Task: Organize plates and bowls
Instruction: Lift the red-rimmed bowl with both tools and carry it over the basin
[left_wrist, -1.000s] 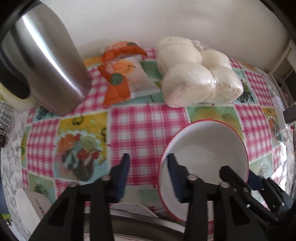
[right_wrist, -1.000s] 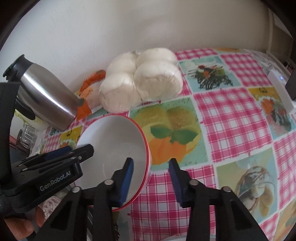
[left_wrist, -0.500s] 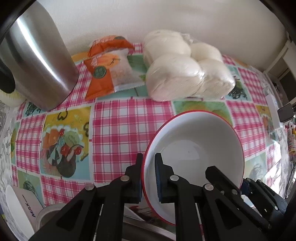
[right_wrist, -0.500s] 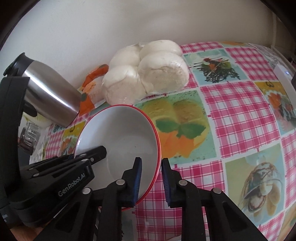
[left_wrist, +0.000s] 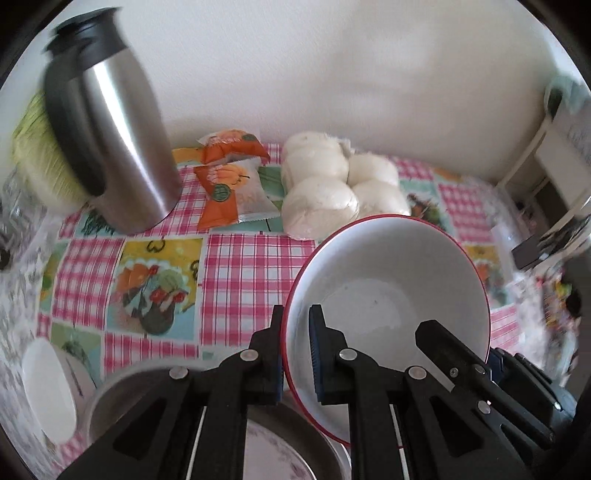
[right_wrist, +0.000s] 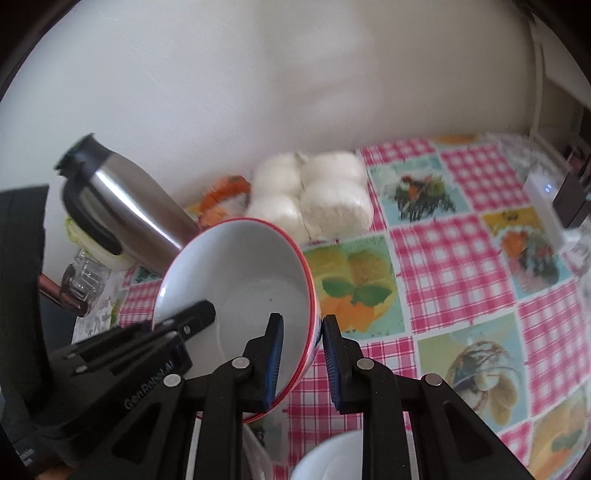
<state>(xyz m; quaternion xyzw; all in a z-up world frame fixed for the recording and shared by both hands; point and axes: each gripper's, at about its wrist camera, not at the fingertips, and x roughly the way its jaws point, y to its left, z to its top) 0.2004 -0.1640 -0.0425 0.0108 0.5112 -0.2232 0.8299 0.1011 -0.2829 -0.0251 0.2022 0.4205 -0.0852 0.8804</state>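
A white bowl with a red rim (left_wrist: 388, 280) hangs tilted above the checked tablecloth (left_wrist: 243, 269), held from both sides. My left gripper (left_wrist: 295, 314) is shut on its left rim, one pad inside and one outside. My right gripper (right_wrist: 302, 325) is shut on the opposite rim of the bowl (right_wrist: 240, 273) in the same way. In the right wrist view the left gripper (right_wrist: 195, 314) reaches into the bowl from the left. The right gripper (left_wrist: 461, 343) shows at the lower right of the left wrist view.
A steel jug (left_wrist: 110, 147), orange snack packets (left_wrist: 225, 184) and a bag of white buns (left_wrist: 332, 184) stand along the wall. Below my grippers are a metal pot (left_wrist: 122, 398) and a patterned plate (left_wrist: 273, 458). A white dish (right_wrist: 332, 458) lies at the near edge.
Both grippers went from open astride the bowl's rim to shut on it. The bowl has since risen off the table and tilted.
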